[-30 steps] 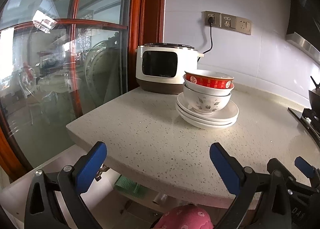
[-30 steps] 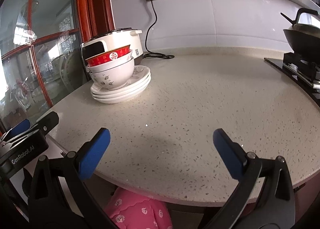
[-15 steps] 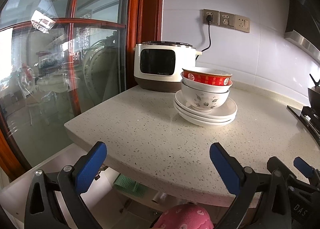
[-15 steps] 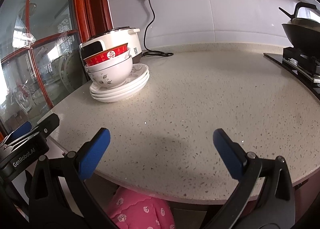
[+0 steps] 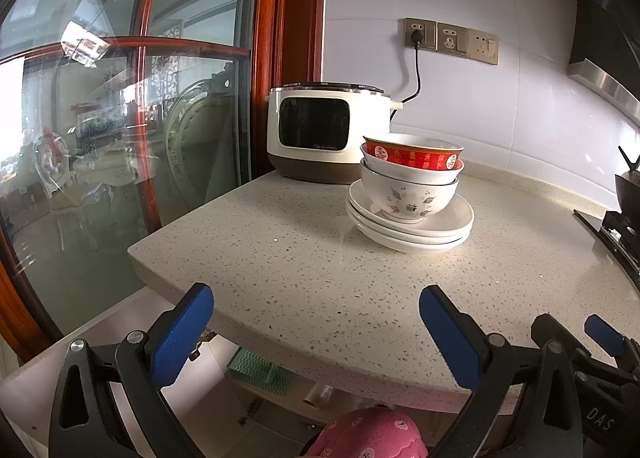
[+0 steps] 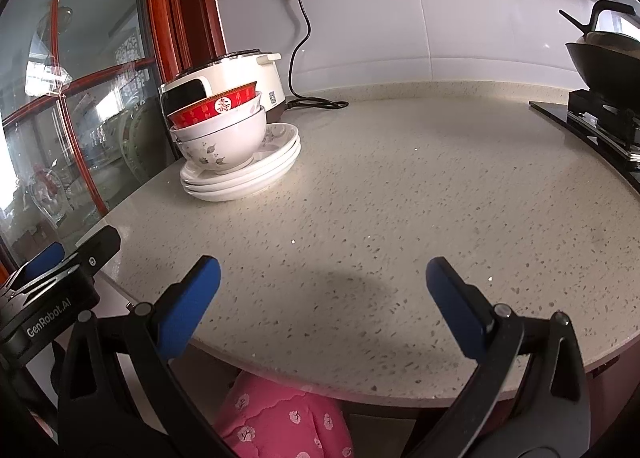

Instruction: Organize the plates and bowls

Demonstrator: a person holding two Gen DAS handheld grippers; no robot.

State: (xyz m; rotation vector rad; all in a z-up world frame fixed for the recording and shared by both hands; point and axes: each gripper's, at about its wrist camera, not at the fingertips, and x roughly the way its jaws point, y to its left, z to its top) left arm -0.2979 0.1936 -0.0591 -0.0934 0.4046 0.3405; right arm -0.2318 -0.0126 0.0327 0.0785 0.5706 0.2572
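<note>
Bowls (image 5: 412,173) sit nested on stacked plates (image 5: 412,230) beside the rice cooker (image 5: 326,133) in the left wrist view; the left gripper (image 5: 316,334) hangs wide and empty at the counter (image 5: 304,266) edge. Right wrist view: the right gripper (image 6: 320,298) is equally wide, the stack well apart. Nothing looks left to stack, so the next move is probably drawing back.

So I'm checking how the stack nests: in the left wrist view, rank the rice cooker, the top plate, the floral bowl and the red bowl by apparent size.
1. Rice cooker, though it sits farther back.
2. Top plate, widest of the dishes.
3. Floral bowl and red bowl: rims look nearly alike; the red one is partly sunk in a white bowl, so I won't rank them.
</note>
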